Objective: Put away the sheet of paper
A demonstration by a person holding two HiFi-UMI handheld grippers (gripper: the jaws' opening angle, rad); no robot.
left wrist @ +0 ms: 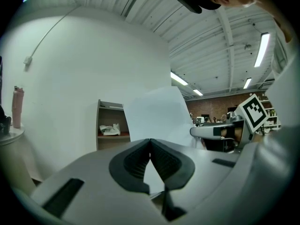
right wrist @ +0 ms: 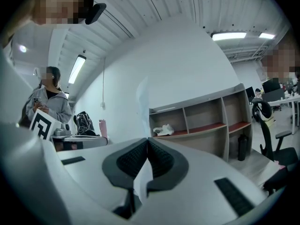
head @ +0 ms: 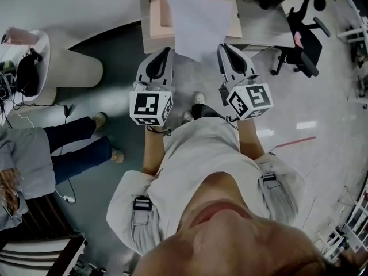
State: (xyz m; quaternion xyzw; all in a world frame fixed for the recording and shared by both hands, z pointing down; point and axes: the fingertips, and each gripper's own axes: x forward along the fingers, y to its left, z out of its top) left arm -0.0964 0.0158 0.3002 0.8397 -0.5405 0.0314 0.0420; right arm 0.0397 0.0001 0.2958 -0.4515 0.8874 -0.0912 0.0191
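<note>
- Pinching the sheet of paper (head: 198, 22) at its lower edge with left gripper (left wrist: 150, 142) and right gripper (right wrist: 147, 142), both clamped tight
- Holding it spread upright in front of the shelf unit (right wrist: 201, 121)
- Office chair (head: 302, 36) right of the shelf unit

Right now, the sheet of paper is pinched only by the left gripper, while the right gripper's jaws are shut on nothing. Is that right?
No. The right gripper is shut on the sheet of paper too, as the right gripper view shows; the left gripper does pinch it.
</note>
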